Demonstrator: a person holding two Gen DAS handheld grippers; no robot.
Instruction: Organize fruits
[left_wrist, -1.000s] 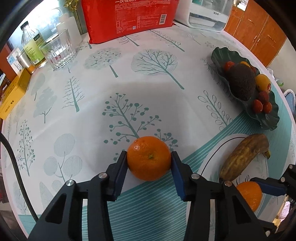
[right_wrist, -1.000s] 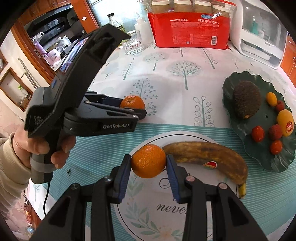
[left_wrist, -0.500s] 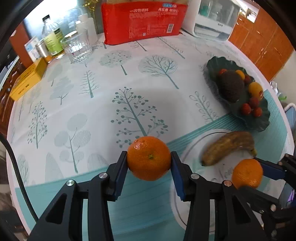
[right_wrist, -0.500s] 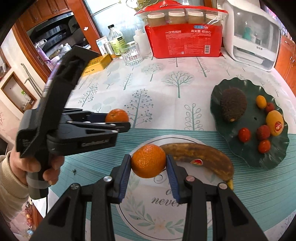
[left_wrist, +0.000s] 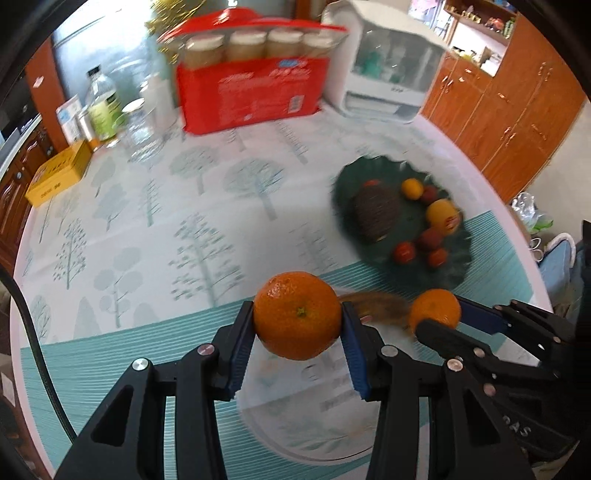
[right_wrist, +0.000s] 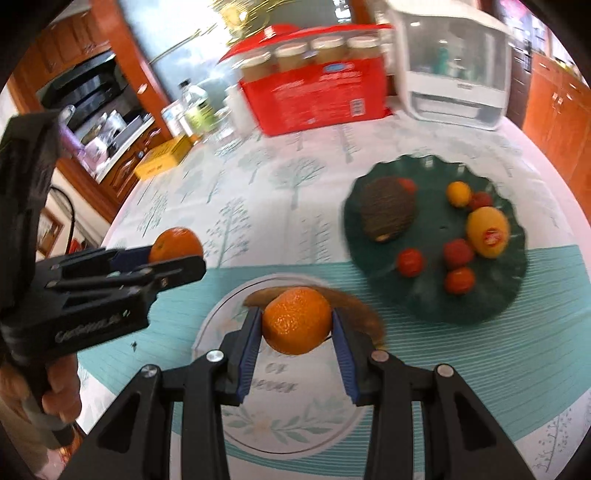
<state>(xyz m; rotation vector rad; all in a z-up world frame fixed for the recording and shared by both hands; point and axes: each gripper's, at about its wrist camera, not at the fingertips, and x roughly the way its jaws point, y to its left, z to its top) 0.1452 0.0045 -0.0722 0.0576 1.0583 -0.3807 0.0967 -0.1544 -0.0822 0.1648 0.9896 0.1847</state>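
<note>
My left gripper is shut on an orange mandarin and holds it in the air above the near part of the table. In the right wrist view my right gripper is shut on a second mandarin, lifted over the white plate. A brown overripe banana lies on that plate, partly hidden behind the held fruit. Off to the right stands a dark green leaf-shaped dish with a brown avocado, a yellow mango and small red fruits. The left gripper also shows at the left of the right wrist view, and the right gripper at the right of the left wrist view.
At the table's far edge stand a red pack of paper cups, a white appliance, a bottle, a glass and a yellow box. Wooden cabinets are on the right. A hand grips the left tool's handle.
Both grippers have risen with their mandarins and drawn nearer each other. More of the far table and the room shows, and the green dish sits closer to the middle of both views.
</note>
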